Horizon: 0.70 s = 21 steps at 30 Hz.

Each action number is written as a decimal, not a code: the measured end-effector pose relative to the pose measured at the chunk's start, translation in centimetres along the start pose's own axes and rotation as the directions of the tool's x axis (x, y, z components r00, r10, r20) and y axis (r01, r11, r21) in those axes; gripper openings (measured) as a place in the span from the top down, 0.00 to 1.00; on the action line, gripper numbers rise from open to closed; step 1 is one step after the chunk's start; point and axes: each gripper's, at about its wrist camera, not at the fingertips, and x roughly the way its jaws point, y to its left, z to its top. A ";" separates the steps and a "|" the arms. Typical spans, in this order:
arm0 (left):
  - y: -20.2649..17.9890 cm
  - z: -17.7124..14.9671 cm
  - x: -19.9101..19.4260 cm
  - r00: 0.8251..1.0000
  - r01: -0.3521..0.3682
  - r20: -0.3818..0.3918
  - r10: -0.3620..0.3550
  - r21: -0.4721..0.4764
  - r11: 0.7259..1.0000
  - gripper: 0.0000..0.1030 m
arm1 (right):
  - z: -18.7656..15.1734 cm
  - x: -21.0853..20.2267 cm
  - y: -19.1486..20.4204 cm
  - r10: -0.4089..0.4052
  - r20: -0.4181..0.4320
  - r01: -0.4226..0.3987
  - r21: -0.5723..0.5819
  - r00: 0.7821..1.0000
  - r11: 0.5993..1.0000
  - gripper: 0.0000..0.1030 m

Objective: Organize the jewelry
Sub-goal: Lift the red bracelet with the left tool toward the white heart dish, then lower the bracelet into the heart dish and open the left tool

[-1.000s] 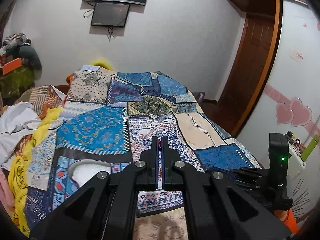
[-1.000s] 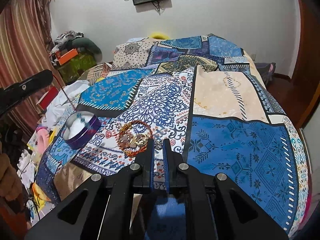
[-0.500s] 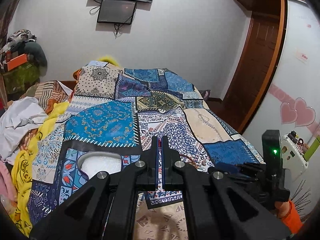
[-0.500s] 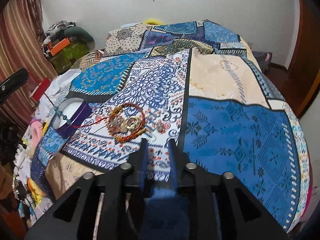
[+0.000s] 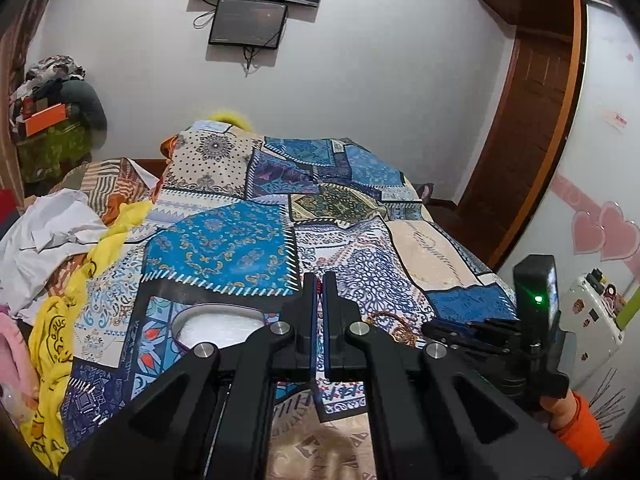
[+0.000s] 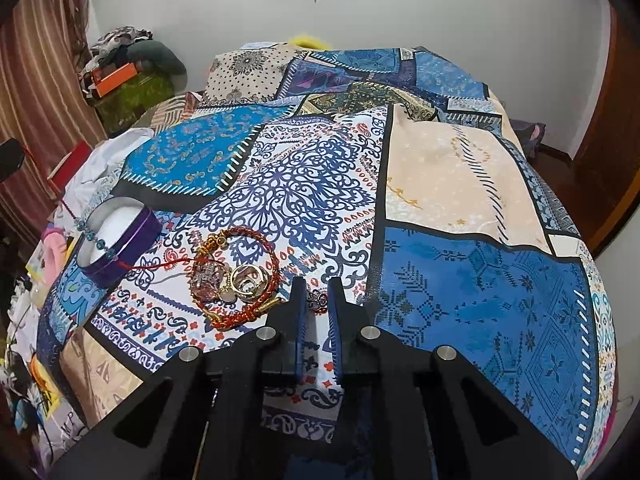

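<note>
- A patchwork blue-patterned bedspread (image 6: 460, 280) covered the bed under a wall-mounted black screen (image 5: 248, 22).
- A tangle of red-and-gold bangles and rings (image 6: 234, 276) lay beside a round purple tin (image 6: 120, 240).
- The left hand-held gripper (image 5: 319, 288) pinched a red beaded thread (image 6: 100, 246); the right hand-held gripper (image 6: 318, 286) stood narrowly parted, holding nothing.

Round box (image 6: 116, 240) left of jewelry pile (image 6: 234, 276) on bedspread (image 6: 460, 208)

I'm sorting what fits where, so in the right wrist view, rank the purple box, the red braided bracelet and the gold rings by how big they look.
Largest to smallest:
1. Red bracelet and purple box: they look alike, too close to rank.
2. Gold rings, lying inside the bracelet's loop.
</note>
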 end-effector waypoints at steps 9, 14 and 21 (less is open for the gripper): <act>1.7 0.9 -2.4 0.998 -0.030 0.059 0.031 -0.019 0.999 0.99 | 1.4 -4.5 2.0 0.035 0.100 -0.033 -0.016 0.994 0.999 0.91; 2.7 1.5 -4.4 0.994 -0.041 0.105 0.042 -0.017 0.999 0.99 | 2.4 -6.9 4.3 0.061 0.157 -0.054 -0.049 0.986 0.997 0.91; 4.3 2.2 -6.6 0.987 -0.069 0.147 0.068 -0.003 0.998 0.99 | 3.2 -7.9 8.1 0.109 0.192 -0.091 -0.098 0.975 0.991 0.91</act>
